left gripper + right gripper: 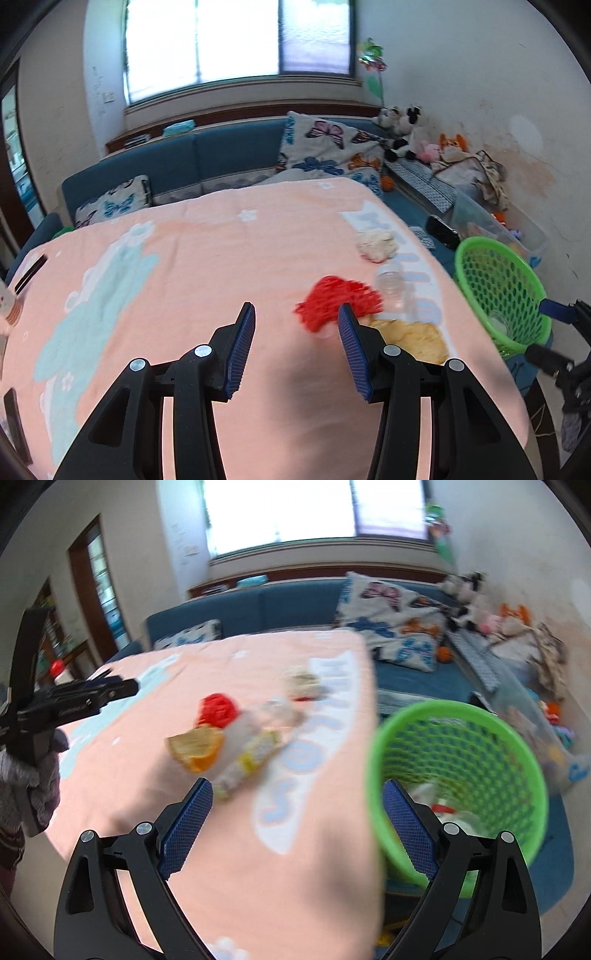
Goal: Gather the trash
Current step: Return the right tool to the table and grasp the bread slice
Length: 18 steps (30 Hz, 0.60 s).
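Observation:
Trash lies on the pink blanket-covered table (192,258): a red mesh wad (338,301), a clear plastic bottle (393,291), a yellow crumpled wrapper (413,339) and a white crumpled paper (376,245). My left gripper (296,306) is open and empty, its right finger just in front of the red mesh. A green mesh basket (458,753) stands off the table's right edge with some trash inside. My right gripper (295,786) is open wide over the table corner, its right finger by the basket's near wall. The right wrist view is blurred.
A blue sofa (207,155) with butterfly pillows (325,147) runs behind the table. Plush toys (406,129) and a clear plastic box (491,218) sit at the right. A gloved hand (33,775) holds the left gripper (125,688). A dark flat object (31,273) lies at the table's left edge.

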{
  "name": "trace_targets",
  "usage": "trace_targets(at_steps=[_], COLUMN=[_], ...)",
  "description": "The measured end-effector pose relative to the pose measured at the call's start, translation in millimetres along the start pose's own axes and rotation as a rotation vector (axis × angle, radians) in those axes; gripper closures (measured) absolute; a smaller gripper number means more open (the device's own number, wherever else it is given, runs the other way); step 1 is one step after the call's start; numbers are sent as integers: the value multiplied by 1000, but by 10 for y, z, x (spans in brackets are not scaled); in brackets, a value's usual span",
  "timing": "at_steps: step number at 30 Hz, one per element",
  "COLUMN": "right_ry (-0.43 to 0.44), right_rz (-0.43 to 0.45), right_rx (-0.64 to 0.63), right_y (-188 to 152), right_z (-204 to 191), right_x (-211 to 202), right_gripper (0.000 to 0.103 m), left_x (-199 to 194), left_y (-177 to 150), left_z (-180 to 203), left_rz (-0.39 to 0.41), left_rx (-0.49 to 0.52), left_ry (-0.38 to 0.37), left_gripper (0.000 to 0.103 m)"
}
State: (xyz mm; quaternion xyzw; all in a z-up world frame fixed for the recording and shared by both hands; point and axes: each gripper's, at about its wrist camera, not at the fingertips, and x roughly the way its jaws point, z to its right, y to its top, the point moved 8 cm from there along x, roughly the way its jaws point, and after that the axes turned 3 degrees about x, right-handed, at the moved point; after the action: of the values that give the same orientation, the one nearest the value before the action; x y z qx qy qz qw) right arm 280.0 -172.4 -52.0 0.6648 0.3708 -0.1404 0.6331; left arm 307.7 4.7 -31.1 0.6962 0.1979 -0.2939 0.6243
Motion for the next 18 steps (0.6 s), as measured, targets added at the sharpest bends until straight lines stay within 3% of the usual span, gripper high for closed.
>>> trace_targets(at_steps=[8,18], right_ry=[65,-9], right_rz=[-68,-114], right_rx=[-103,-145], right_y=[-16,7], right_z=[-635,-798], right_x=[436,943], right_gripper=[11,12], left_x=[-126,-136], left_y=[-163,-367], left_z=[-456,-786], left_rz=[0,-13], left_rx=[-55,-111], left_ry=[27,37], left_gripper=[57,57])
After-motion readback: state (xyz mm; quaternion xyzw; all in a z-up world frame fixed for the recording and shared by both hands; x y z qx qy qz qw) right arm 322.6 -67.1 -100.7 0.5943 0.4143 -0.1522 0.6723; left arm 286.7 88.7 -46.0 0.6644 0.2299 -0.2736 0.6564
